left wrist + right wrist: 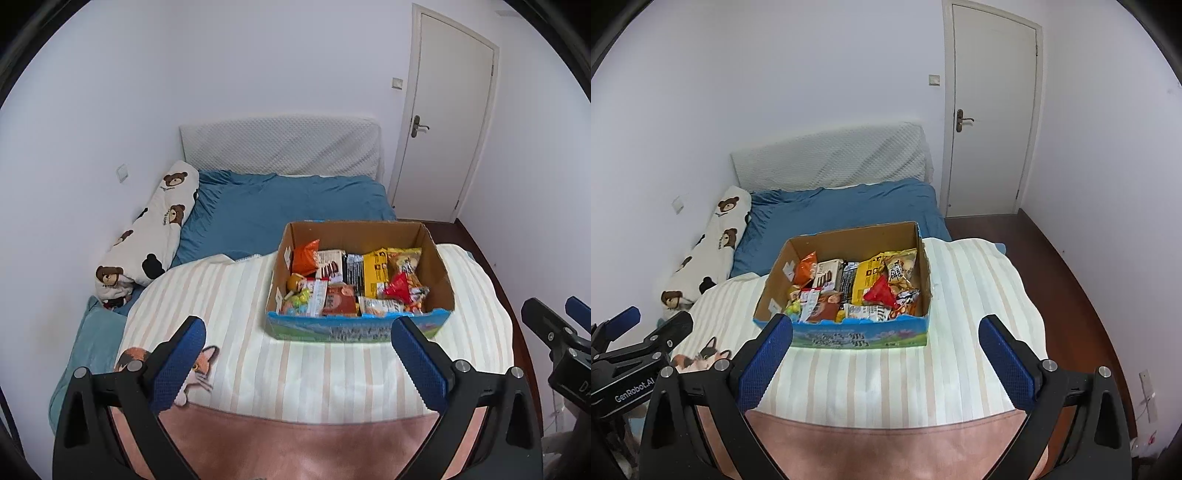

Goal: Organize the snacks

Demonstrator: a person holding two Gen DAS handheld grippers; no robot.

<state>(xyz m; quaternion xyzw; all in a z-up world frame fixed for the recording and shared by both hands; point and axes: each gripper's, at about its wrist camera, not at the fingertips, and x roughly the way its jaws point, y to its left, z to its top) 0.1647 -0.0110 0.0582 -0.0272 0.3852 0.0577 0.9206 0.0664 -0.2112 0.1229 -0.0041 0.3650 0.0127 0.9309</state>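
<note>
Cardboard snack box (pixel 360 325) on striped blanket (pixel 258 362); my left gripper (pixel 299 354) and right gripper (pixel 886 352) spread, empty. Cat print (pixel 701 356), perhaps, clearer from left.

Each gripper, the left gripper (pixel 298 334) and the right gripper (pixel 885 332), consists of a matte black frame with triangular cut-outs. Round silver screws sit at the linkage joints. Each finger carries a blue pad (pixel 179 365) with fine grid texture. White "GenRobot.AI" lettering (pixel 634 388) marks one housing.
</note>
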